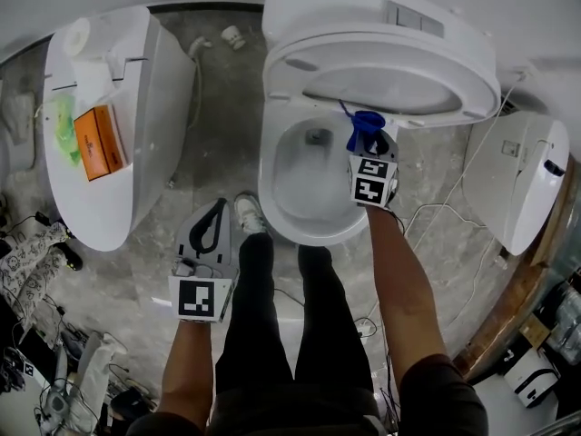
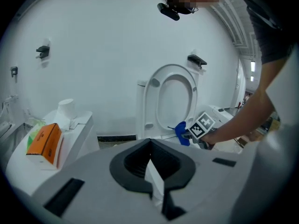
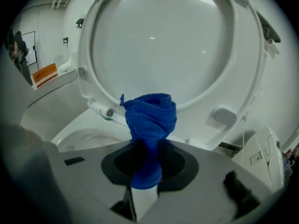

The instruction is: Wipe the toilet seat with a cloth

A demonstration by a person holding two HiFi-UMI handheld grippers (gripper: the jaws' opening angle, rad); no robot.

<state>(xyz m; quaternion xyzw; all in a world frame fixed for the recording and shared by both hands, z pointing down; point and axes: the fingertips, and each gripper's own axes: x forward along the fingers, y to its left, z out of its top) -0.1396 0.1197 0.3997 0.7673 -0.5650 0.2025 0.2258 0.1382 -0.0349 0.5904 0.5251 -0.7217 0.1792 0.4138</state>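
A white toilet stands in the middle with its seat (image 1: pixel 390 80) and lid tipped up, leaving the bowl rim (image 1: pixel 272 193) bare. My right gripper (image 1: pixel 370 142) hangs over the bowl's right back part, just in front of the raised seat (image 3: pixel 93 73), and is shut on a bunched blue cloth (image 3: pixel 150 118). The cloth (image 1: pixel 365 127) sticks out past the jaws, apart from the seat. My left gripper (image 1: pixel 220 209) is shut with nothing in it, over the floor left of the bowl. From the left gripper view (image 2: pixel 150 143) the raised seat (image 2: pixel 191 94) and the cloth (image 2: pixel 181 132) lie ahead.
A second toilet (image 1: pixel 136 198) at the left carries an orange box (image 1: pixel 98 142), a green packet (image 1: pixel 62 127) and a paper roll (image 1: pixel 76 38). A third toilet (image 1: pixel 522 184) sits at the right. Cables (image 1: pixel 431 212) trail on the floor. The person's shoe (image 1: pixel 248 213) is at the bowl's front left.
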